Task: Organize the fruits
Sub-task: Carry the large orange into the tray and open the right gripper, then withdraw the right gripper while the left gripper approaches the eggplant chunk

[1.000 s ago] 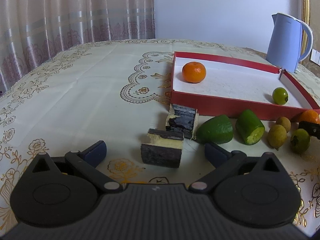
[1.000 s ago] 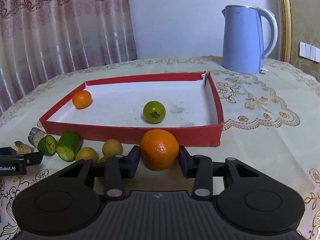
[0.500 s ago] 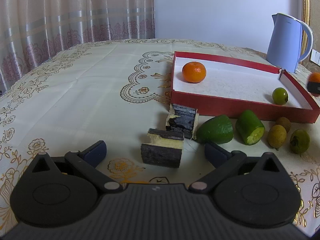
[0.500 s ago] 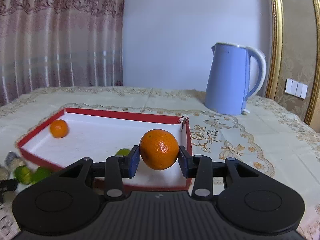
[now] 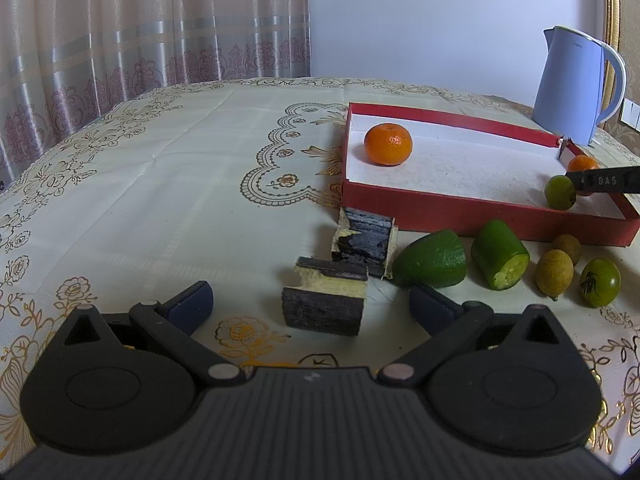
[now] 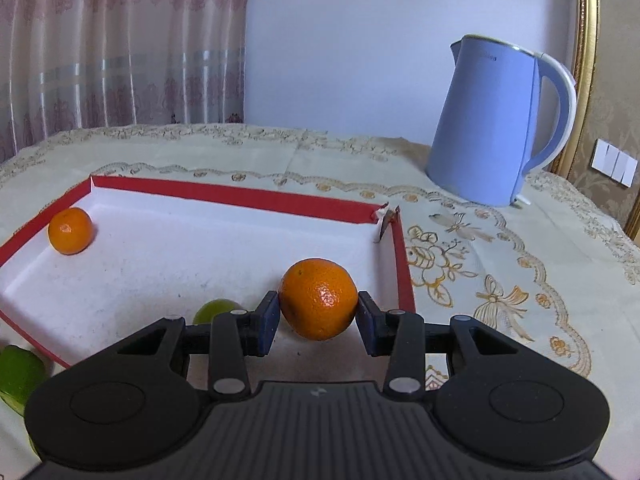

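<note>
My right gripper (image 6: pixel 318 316) is shut on an orange (image 6: pixel 318 298) and holds it over the right end of the red tray (image 6: pixel 240 196). It also shows in the left wrist view (image 5: pixel 582 163), behind the right gripper's finger. In the tray lie a small orange (image 5: pixel 388 145) at the left and a green fruit (image 5: pixel 560 192) at the right. My left gripper (image 5: pixel 310 304) is open and empty, low over the table before a dark cut block (image 5: pixel 326 298). Two green cut pieces (image 5: pixel 432 260), two brown fruits (image 5: pixel 554 272) and a green fruit (image 5: pixel 600 288) lie in front of the tray.
A blue kettle (image 6: pixel 492 128) stands behind the tray at the right. A second dark block (image 5: pixel 366 236) sits by the tray's front left corner. Embroidered cloth (image 5: pixel 160 184) covers the table. Curtains hang behind.
My right gripper has lifted the orange off the table in front of the tray and carried it over the tray's right end, then lowered. The left gripper has not moved.
</note>
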### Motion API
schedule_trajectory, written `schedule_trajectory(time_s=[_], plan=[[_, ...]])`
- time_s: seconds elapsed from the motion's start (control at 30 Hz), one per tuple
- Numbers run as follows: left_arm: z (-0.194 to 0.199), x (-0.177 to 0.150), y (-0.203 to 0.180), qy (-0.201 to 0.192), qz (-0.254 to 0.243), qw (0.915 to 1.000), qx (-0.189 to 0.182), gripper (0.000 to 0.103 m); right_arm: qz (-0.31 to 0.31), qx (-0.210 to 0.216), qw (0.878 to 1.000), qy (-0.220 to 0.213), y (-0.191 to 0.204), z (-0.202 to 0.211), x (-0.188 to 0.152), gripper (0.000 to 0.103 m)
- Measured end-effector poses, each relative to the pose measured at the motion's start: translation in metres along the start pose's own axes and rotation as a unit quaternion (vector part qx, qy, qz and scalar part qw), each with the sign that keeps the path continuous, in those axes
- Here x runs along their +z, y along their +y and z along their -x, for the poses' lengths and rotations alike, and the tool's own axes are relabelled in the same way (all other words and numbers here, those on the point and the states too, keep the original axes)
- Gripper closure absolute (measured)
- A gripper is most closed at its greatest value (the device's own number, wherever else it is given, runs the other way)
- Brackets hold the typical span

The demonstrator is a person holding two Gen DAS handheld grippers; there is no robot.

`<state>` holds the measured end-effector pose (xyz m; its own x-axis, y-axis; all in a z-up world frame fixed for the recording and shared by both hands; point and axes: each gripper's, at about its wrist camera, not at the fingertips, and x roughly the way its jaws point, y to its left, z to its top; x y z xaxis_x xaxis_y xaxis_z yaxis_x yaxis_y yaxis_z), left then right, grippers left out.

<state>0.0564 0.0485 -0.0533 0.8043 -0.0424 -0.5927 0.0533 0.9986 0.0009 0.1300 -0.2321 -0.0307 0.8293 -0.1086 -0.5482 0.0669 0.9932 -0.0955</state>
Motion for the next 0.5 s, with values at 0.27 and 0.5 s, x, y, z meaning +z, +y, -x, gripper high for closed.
schedule_trajectory(time_s=[0.27,0.5], plan=[[0.000,0.000,0.000,0.000,0.000,1.0000,0.000,0.000,-0.009,0.009,1.000,0.006,-0.004,0.002,0.001,0.047],[0.000,0.000,0.000,0.000,0.000,1.0000,0.000,0.000,-0.020,0.008,0.999,-0.042,-0.010,0.050,-0.005,0.027]])
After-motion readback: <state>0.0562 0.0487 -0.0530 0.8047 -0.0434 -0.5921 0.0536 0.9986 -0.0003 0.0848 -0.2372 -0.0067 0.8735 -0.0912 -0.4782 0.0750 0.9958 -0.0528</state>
